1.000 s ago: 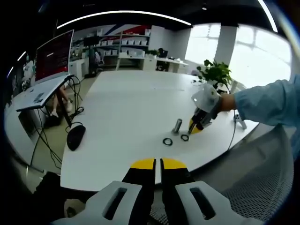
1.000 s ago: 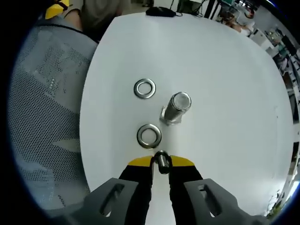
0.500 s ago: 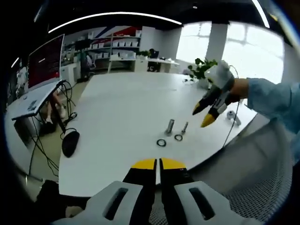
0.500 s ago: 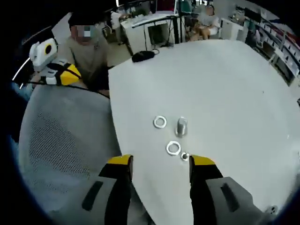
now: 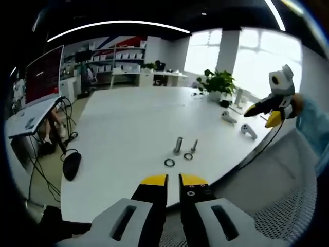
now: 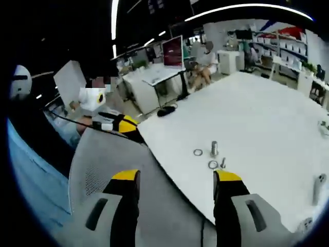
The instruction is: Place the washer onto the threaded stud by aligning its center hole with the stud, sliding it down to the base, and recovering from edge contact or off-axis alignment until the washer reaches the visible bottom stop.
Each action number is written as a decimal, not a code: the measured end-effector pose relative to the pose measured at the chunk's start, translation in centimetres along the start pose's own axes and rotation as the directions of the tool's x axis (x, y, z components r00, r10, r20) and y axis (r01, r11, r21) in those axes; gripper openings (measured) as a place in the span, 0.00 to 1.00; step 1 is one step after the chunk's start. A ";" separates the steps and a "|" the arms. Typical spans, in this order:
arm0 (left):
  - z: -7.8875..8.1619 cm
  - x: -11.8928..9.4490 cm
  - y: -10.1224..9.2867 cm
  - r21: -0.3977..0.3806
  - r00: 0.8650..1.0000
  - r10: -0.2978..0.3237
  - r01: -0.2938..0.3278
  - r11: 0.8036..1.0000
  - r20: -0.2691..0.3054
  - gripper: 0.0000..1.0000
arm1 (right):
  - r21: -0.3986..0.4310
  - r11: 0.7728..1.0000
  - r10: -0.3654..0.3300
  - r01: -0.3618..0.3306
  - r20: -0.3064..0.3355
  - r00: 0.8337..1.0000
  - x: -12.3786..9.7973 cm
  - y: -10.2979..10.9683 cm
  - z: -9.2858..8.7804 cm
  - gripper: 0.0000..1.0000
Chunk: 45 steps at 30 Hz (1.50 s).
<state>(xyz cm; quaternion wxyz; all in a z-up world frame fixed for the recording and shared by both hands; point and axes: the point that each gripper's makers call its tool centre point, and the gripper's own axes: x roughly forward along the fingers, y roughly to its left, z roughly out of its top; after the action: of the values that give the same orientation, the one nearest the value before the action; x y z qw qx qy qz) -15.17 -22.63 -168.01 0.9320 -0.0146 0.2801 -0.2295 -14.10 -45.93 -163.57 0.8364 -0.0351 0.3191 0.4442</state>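
On the white desk (image 5: 133,118) the small metal parts lie bare, in no tray or box, near the desk's edge: in the left gripper view an upright metal cylinder (image 5: 178,145) stands at the centre of the group, a thin threaded stud (image 5: 194,146) stands upright just beside it at 3 o'clock, one washer (image 5: 188,156) lies flat at the stud's foot, and a second washer (image 5: 169,163) lies flat at about 7 o'clock from the cylinder, apart from it. Neither washer is on the stud. The left tool (image 5: 173,180) rises from 6 o'clock of its view with its yellow-tipped jaws pressed nearly together and nothing between them; the parts sit at 12 o'clock from its tips, well apart from them. The right tool (image 5: 268,110) appears at 3 o'clock of that view, held up off the desk past its edge, well away from the washers. In the right gripper view the right tool (image 6: 176,177) has its jaws spread wide and empty, with the cylinder (image 6: 214,148), the stud (image 6: 222,163) and the two washers (image 6: 213,164) (image 6: 198,152) far ahead at about 1 o'clock. The left tool (image 6: 125,124) shows at 10 o'clock there, over a mesh chair back (image 6: 110,170). A black mouse (image 5: 71,164) lies at 9 o'clock in the left gripper view.
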 end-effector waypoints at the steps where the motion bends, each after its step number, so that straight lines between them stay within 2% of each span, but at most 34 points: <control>1: 0.0 0.0 0.0 0.001 1.000 0.002 -0.002 1.000 0.000 0.06 | 0.001 0.999 -0.036 0.036 0.016 0.999 -0.5 -0.6 -0.3 0.59; 3: -0.1 0.1 0.0 0.004 1.000 0.003 -0.003 1.000 -0.010 0.06 | 0.012 0.993 -0.122 0.122 0.037 0.992 -1.8 -1.8 -1.0 0.58; 4: -0.2 0.1 0.0 0.005 1.000 0.002 -0.002 1.000 -0.015 0.06 | -0.005 0.983 -0.181 0.181 0.057 0.982 -2.5 -2.6 -1.3 0.57; 7: -0.2 0.1 -0.1 0.013 1.000 -0.003 0.003 1.000 -0.017 0.06 | -0.012 0.962 -0.270 0.272 0.068 0.960 -3.4 -3.7 -2.4 0.56; 10: -0.3 0.1 -0.1 0.011 1.000 -0.006 0.006 1.000 -0.020 0.06 | 0.053 0.953 -0.302 0.297 0.117 0.946 -3.2 -3.8 -2.9 0.54; 12: -0.4 0.1 -0.2 0.013 1.000 -0.011 0.011 1.000 -0.025 0.06 | 0.090 0.934 -0.356 0.346 0.129 0.926 -3.2 -4.3 -3.6 0.48; 13: -0.4 0.1 -0.3 0.014 1.000 -0.014 0.014 1.000 -0.027 0.06 | 0.137 0.925 -0.372 0.355 0.126 0.920 -3.0 -4.4 -4.2 0.45; 14: -0.4 0.1 -0.4 0.018 0.999 -0.018 0.019 1.000 -0.027 0.06 | 0.174 0.925 -0.362 0.337 0.140 0.922 -2.6 -4.1 -4.3 0.42; 16: -0.3 0.1 -0.6 0.024 0.999 -0.027 0.027 0.999 -0.023 0.07 | 0.252 0.932 -0.311 0.259 0.192 0.931 -1.5 -3.0 -3.8 0.43; 17: -0.4 0.1 -0.6 0.025 0.999 -0.028 0.028 0.999 -0.025 0.07 | 0.231 0.936 -0.312 0.265 0.195 0.930 -1.2 -3.0 -3.7 0.44; 18: -0.5 0.1 -0.6 0.022 0.999 -0.030 0.030 0.999 -0.030 0.07 | 0.178 0.930 -0.349 0.321 0.159 0.924 -1.4 -3.6 -4.0 0.45; 20: -0.5 0.1 -0.7 0.016 0.999 -0.037 0.038 0.999 -0.030 0.07 | 0.170 0.929 -0.350 0.327 0.126 0.928 -1.1 -3.7 -4.3 0.45; 23: -0.4 0.1 -0.9 0.019 0.998 -0.049 0.049 0.999 -0.026 0.07 | 0.151 0.899 -0.426 0.410 0.089 0.900 -1.5 -4.9 -5.1 0.38; 24: -0.4 0.1 -0.9 0.020 0.998 -0.053 0.054 0.998 -0.028 0.07 | 0.152 0.900 -0.424 0.409 0.090 0.901 -1.3 -4.9 -5.1 0.36; 25: -0.7 0.2 -1.1 0.020 0.997 -0.065 0.066 0.998 -0.045 0.07 | 0.143 0.889 -0.449 0.435 0.087 0.889 -1.3 -5.2 -5.2 0.36; 26: -1.0 0.2 -1.3 0.021 0.994 -0.085 0.087 0.996 -0.066 0.06 | 0.148 0.885 -0.457 0.442 0.082 0.886 -1.3 -5.4 -5.3 0.36; 27: -1.7 0.2 -2.2 0.039 0.982 -0.147 0.153 0.987 -0.119 0.05 | 0.155 0.876 -0.472 0.457 0.085 0.877 -1.6 -5.6 -5.2 0.33; 28: -2.0 0.3 -2.1 0.026 0.978 -0.151 0.156 0.987 -0.146 0.03 | 0.106 0.868 -0.495 0.485 0.111 0.862 -1.9 -6.0 -4.6 0.31; 29: -1.7 0.5 -1.8 0.038 0.982 -0.140 0.146 0.989 -0.126 0.03 | 0.067 0.864 -0.504 0.499 0.128 0.854 -2.1 -6.1 -4.2 0.29; 30: -1.6 0.5 -1.8 0.052 0.982 -0.146 0.153 0.987 -0.123 0.03 | 0.051 0.869 -0.495 0.493 0.136 0.858 -2.0 -5.8 -4.0 0.28; 32: -1.5 0.5 -1.5 0.060 0.980 -0.148 0.157 0.986 -0.137 0.04 | 0.076 0.874 -0.486 0.481 0.110 0.867 -1.8 -5.6 -4.6 0.28; 34: -1.7 0.4 -1.7 0.058 0.972 -0.166 0.177 0.982 -0.165 0.02 | 0.081 0.885 -0.465 0.459 0.092 0.881 -1.5 -5.4 -4.8 0.28; 35: -1.9 0.1 -1.9 0.035 0.963 -0.188 0.198 0.980 -0.194 0.00 | 0.078 0.889 -0.456 0.451 0.085 0.886 -1.4 -5.3 -4.9 0.28; 37: -1.6 -0.2 -1.8 0.029 0.958 -0.199 0.209 0.977 -0.204 0.00 | 0.072 0.898 -0.439 0.435 0.053 0.897 -1.1 -5.7 -5.5 0.28; 38: -1.3 -0.4 -1.7 0.069 0.955 -0.216 0.234 0.970 -0.204 0.00 | 0.068 0.901 -0.430 0.428 0.032 0.902 -1.0 -5.7 -5.9 0.29; 40: -1.1 -1.0 -0.8 0.107 0.948 -0.210 0.241 0.965 -0.238 0.00 | 0.070 0.903 -0.427 0.425 0.027 0.904 -0.9 -5.9 -6.1 0.30; 42: -0.5 -1.2 0.1 0.126 0.947 -0.200 0.237 0.963 -0.250 0.00 | 0.059 0.926 -0.373 0.373 -0.012 0.928 -0.4 -5.4 -6.8 0.31; 44: -0.1 -1.3 0.6 0.141 0.945 -0.195 0.237 0.961 -0.262 0.00 | 0.060 0.918 -0.392 0.392 -0.009 0.920 -0.5 -5.8 -6.8 0.31; 45: 0.4 -1.3 0.8 0.176 0.944 -0.202 0.252 0.952 -0.260 0.00 | 0.064 0.916 -0.397 0.396 -0.003 0.918 -0.6 -6.1 -6.8 0.31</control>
<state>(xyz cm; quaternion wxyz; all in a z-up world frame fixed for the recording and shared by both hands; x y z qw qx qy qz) -15.62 -21.37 -167.12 0.8550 0.0776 0.3612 -0.3639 -13.12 -52.34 -169.94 0.9114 -0.0703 0.3151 0.2554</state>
